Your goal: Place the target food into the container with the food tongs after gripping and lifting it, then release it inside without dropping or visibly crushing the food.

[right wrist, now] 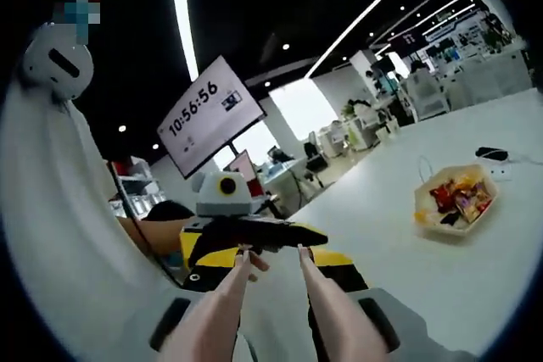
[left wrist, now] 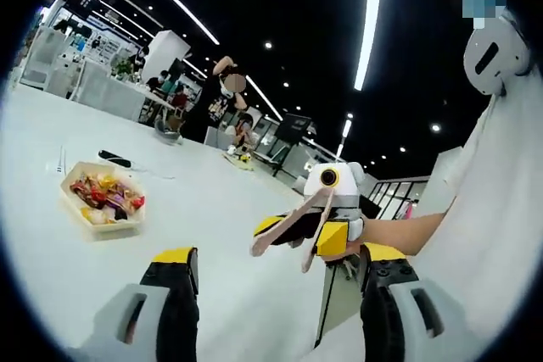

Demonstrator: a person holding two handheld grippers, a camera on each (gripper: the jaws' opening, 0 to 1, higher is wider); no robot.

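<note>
Two grippers are held above a white table. In the left gripper view, the left gripper is seen with yellow-tipped jaws spread wide, nothing between them. The right gripper is seen at 1 o'clock, clamped on pale food tongs whose tips stand slightly apart, empty. A paper container of wrapped snacks lies at 10 o'clock, well apart. In the right gripper view, the container is seen at 2 o'clock.
</note>
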